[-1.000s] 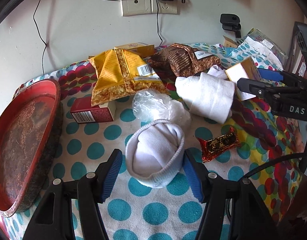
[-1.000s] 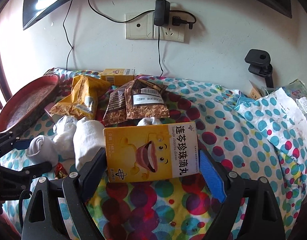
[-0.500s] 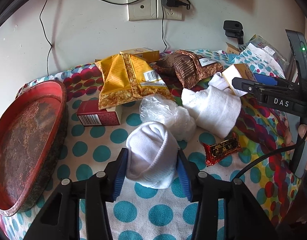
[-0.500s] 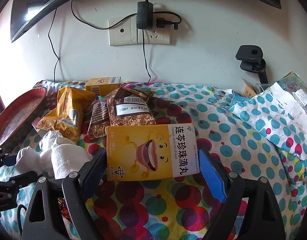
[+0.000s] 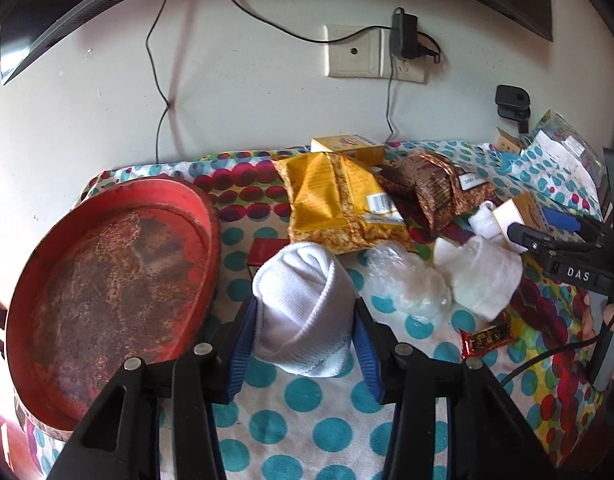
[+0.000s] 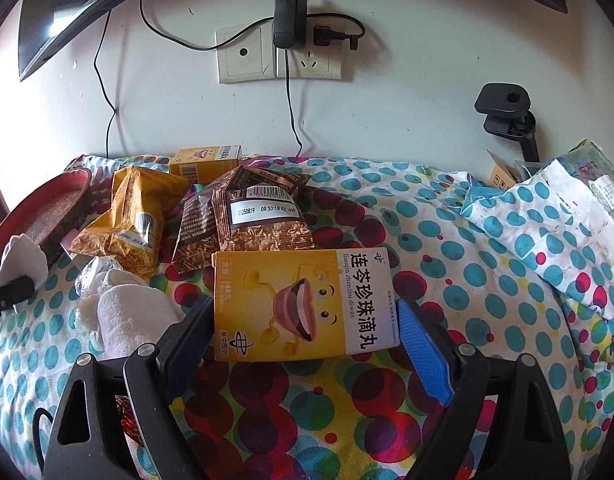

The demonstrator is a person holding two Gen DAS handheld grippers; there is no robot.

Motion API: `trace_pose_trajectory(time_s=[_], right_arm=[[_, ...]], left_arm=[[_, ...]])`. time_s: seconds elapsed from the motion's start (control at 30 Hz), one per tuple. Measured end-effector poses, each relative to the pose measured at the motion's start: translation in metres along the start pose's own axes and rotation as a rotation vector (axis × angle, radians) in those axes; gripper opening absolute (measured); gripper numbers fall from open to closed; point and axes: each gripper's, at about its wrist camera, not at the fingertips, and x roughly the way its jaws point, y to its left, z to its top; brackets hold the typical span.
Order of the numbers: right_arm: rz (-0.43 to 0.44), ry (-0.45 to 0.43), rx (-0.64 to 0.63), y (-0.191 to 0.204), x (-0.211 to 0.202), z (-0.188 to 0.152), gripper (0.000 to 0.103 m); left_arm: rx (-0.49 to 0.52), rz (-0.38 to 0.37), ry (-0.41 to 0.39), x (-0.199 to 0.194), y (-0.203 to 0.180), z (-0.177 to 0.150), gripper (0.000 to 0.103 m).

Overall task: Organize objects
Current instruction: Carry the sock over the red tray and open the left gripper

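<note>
Rolled white sock [image 5: 303,320], centre of the left wrist frame: the left gripper [image 5: 303,344] is clamping it between both blue pads, which are pressing into the knit on either side. The sock appears to be riding clear of the dotted cloth [image 5: 307,436], probably so it can be carried sideways. Red tray [image 5: 107,300] is sitting at left of frame, just beside the held sock; it is lying bare, and is judged the likely drop spot for sorted items.

Yellow medicine box [image 6: 303,304], lower centre of the right wrist frame: the right gripper [image 6: 307,332] is holding it flat, face up, the left finger touching one short edge and the blue pad at the other. Whether it is squeezing firmly cannot be told for certain, but the box is looking gripped.

Further out, in the left wrist frame: a clear plastic bag [image 5: 407,284] and a second white sock [image 5: 483,276] are lying right of centre, a yellow snack bag [image 5: 339,208] and brown snack bag [image 5: 439,188] behind them, a small red packet [image 5: 487,336] at lower right. These are waiting unsorted.
</note>
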Motion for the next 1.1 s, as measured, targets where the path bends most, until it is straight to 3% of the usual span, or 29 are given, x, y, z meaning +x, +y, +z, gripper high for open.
trace_pose_trajectory(time_s=[0.23,0.4,0.6,0.8,1.1], right_arm=[[-0.005,0.009,-0.001,0.001,0.002,0.000,0.089],[-0.009,0.026,0.002,0.001,0.004,-0.001,0.089],[-0.010,0.036,0.003,0.000,0.006,0.000,0.089],[-0.020,0.052,-0.004,0.001,0.009,-0.001,0.090],[-0.020,0.067,0.001,0.000,0.013,0.000,0.090]], left_arm=[[-0.107,0.092,0.007,0.005,0.061,0.034,0.047],[-0.186,0.088,0.050,0.028,0.105,0.050,0.047],[-0.173,0.118,0.119,0.063,0.145,0.061,0.047],[-0.230,0.082,0.132,0.086,0.190,0.081,0.047],[-0.235,0.110,0.186,0.119,0.217,0.088,0.048]])
